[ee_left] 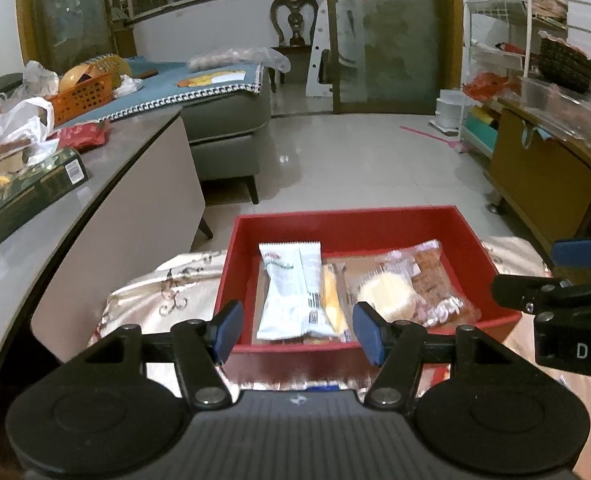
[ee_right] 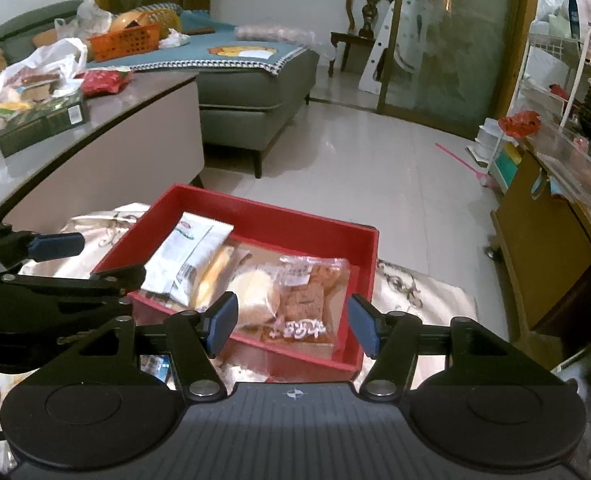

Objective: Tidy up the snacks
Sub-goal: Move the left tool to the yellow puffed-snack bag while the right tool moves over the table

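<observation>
**Both grippers are hanging empty over the red tray**

The left gripper point(ee_left: 297, 328) and the right gripper point(ee_right: 292, 327) are hovering just at the near rim of the red tray point(ee_left: 347, 220), which is lying on a pale patterned cloth point(ee_left: 163, 292). Both pairs of jaws are standing open, with nothing between them. Inside the tray, a white wrapped snack point(ee_left: 289, 288) is lying at the left, a yellow cake packet point(ee_left: 331, 300) is sitting beside it, a round pale cake point(ee_left: 383, 292) is in the middle, and a brown pastry packet point(ee_right: 307, 300) is at the right. More snacks are waiting in a white plastic bag point(ee_left: 15, 128) on the grey bench point(ee_left: 107, 168) far to the left, near a dark green box point(ee_left: 35, 192). I judge that the placing step is finishing here. The next move is probably calling for a reach to the left, to pick a further snack from the bench.
</observation>
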`<state>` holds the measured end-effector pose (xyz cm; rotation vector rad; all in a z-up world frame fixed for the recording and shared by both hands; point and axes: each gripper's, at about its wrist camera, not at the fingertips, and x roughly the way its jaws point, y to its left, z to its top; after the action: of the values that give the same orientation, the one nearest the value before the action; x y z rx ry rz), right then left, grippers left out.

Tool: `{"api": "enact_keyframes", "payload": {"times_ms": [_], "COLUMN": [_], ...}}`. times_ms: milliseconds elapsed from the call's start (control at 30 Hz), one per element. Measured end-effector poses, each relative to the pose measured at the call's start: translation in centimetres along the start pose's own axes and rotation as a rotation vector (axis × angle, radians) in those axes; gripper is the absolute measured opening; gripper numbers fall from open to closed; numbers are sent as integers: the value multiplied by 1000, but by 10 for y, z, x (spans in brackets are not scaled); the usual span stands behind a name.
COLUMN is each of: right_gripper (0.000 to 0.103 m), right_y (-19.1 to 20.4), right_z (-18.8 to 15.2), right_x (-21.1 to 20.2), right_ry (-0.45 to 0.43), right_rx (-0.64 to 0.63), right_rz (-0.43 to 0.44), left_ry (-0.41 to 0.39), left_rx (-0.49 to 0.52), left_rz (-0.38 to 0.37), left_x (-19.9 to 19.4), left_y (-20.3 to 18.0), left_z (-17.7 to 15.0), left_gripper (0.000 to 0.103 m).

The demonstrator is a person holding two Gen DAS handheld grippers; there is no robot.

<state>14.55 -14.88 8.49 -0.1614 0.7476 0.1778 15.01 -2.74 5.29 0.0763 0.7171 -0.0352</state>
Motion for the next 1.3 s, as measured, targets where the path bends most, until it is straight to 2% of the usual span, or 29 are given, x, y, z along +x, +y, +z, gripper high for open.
{"api": "enact_keyframes", "payload": {"times_ms": [200, 433, 800, 933, 1067, 1233, 1300], "right_gripper": [72, 72, 72, 78, 78, 78, 78], "right_y": [15, 13, 7, 11, 12, 25, 28], "right_z": [-10, -25, -57, -63, -67, -67, -65], "right_x": [-14, -24, -32, -35, -35, -35, -37], "right_ry": [-21, 3, 85, 96, 118, 118, 113], "right_rx": [-64, -55, -16, -24, -16, -46, -53], "right_rz": [-35, -16, 33, 48, 90, 121, 131], "left_ry": [10, 27, 138, 203, 263, 375, 405], "left_rx": [21, 54, 66, 81, 15, -220, -272], "left_rz": [-12, 0, 15, 2, 32, 26, 16], "left_x": [-14, -27, -40, -43, -44, -38, -35], "left_y": [-1, 5, 25, 28, 47, 84, 90], "left_z": [-12, -29, -73, -95, -109, -128, -133], "left_gripper": [54, 55, 56, 56, 61, 61, 61]}}
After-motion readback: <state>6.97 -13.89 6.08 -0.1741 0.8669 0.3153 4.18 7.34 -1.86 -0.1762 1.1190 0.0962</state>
